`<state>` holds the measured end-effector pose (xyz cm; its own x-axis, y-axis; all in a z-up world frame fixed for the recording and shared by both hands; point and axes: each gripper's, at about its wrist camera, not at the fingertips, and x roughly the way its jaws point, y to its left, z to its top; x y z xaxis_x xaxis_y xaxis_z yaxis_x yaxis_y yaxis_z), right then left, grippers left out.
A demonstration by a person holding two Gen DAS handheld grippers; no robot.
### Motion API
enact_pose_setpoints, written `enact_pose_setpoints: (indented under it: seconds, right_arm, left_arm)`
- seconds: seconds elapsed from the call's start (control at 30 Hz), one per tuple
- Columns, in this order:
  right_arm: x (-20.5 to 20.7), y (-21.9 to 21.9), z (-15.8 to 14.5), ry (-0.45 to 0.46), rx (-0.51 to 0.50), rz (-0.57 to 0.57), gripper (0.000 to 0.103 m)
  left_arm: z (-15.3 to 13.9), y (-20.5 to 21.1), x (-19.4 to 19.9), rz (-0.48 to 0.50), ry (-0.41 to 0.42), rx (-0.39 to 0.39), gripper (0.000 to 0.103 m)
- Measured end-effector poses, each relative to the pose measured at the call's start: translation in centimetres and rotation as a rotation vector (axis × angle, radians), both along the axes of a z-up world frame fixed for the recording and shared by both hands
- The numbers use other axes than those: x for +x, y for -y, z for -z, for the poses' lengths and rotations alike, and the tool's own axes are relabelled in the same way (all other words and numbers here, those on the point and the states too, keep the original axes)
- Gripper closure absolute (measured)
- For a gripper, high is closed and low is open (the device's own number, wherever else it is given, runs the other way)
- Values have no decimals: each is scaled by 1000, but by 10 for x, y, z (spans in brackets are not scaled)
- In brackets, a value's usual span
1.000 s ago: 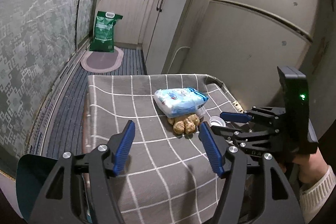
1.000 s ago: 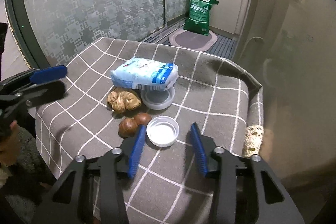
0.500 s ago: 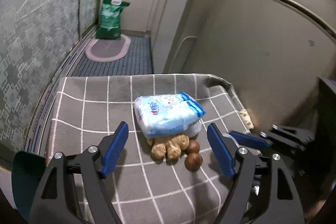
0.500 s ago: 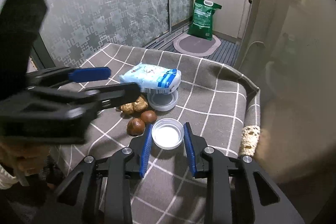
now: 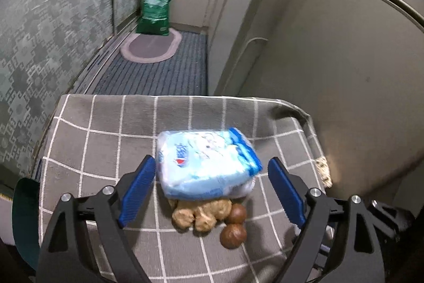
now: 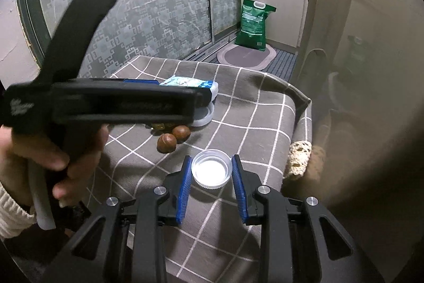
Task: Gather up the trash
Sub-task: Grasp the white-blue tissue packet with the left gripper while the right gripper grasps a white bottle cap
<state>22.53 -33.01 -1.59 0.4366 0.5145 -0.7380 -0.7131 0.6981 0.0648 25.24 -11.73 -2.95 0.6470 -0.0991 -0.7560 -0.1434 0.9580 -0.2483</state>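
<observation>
A blue-and-white plastic packet (image 5: 206, 163) lies on the grey checked tablecloth (image 5: 106, 139), on top of walnut shells (image 5: 198, 216) and beside two round nuts (image 5: 233, 232). My left gripper (image 5: 209, 177) hovers over the packet with its jaws opening; the blue pads stand either side of the packet without pressing it. In the right wrist view a white bottle cap (image 6: 211, 171) sits between the pads of my right gripper (image 6: 212, 163), which is shut on it. A clear lid (image 6: 204, 116) pokes out from under the packet (image 6: 190, 84).
A hand (image 6: 39, 150) holding the left tool fills the left of the right wrist view. The cloth's fringed corner (image 6: 299, 158) hangs at the table's right edge by a pale wall. A green bag (image 5: 156, 9) and oval mat (image 5: 151, 47) lie on the floor beyond.
My left gripper has swung in over the packet and its jaws have widened. My right gripper has closed on the white cap.
</observation>
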Motion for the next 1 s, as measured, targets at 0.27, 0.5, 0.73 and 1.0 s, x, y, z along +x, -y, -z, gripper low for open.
enact_pose_setpoints:
  seconds: [0.27, 0.5, 0.73, 1.0]
  right_arm:
    - [-1, 2, -3, 7, 18, 3, 73]
    - [-1, -4, -7, 15, 17, -4, 73]
    - [-2, -19, -8, 22, 10, -11, 73]
    - [-8, -44, -14, 22, 23, -32, 73]
  left_arm:
    - [10, 5, 16, -27, -63, 56, 21]
    - [8, -6, 5, -25, -35, 27, 27]
    - [-11, -34, -20, -39, 20, -30, 27]
    - [-26, -65, -60, -18, 88, -54, 27]
